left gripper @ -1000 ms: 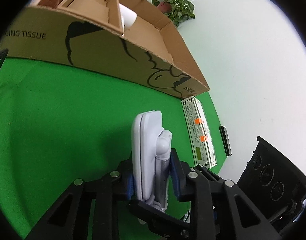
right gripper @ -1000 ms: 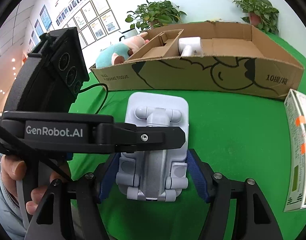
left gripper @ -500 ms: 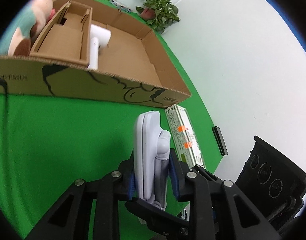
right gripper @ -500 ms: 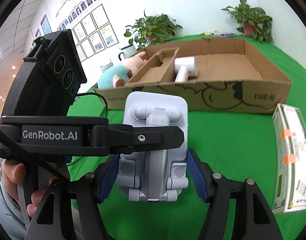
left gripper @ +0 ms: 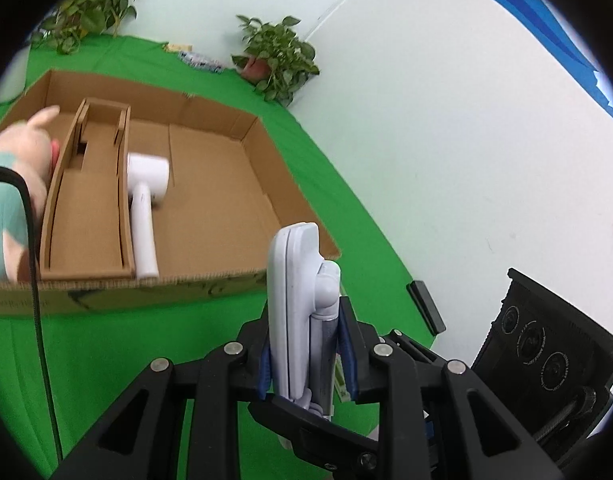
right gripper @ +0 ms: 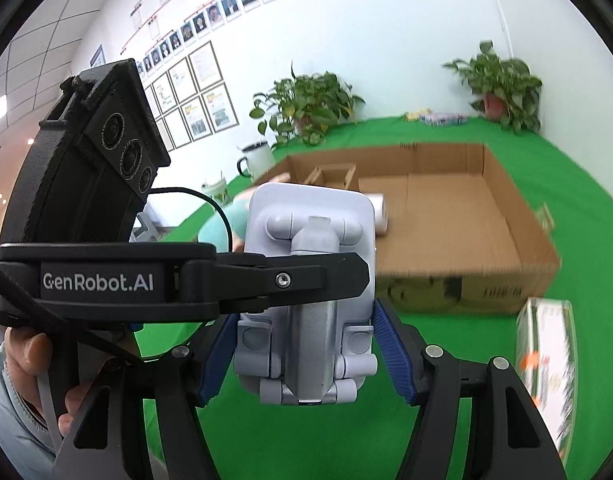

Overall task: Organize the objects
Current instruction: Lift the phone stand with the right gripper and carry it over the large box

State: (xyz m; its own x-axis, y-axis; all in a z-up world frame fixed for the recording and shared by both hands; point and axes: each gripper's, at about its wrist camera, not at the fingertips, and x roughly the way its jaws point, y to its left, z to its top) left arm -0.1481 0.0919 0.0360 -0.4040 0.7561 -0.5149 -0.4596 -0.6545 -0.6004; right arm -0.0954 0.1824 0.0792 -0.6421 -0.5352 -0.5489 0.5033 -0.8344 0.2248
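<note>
Pale lilac-grey stand [right gripper: 306, 300], green tablecloth [left gripper: 106, 360]

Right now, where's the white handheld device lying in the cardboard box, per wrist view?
Left wrist: white handheld device lies left of centre, inside the cardboard box, against its inner cardboard divider.
Right wrist: only its head end shows at centre, behind the held grey folding stand.
Shared landmark: the cardboard box.

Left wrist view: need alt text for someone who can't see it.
The left tongs grip a pale grey folding phone stand edge-on, held above a green table. Beyond it sits an open cardboard box holding a white hair dryer, with a plush toy at its left end.
</note>
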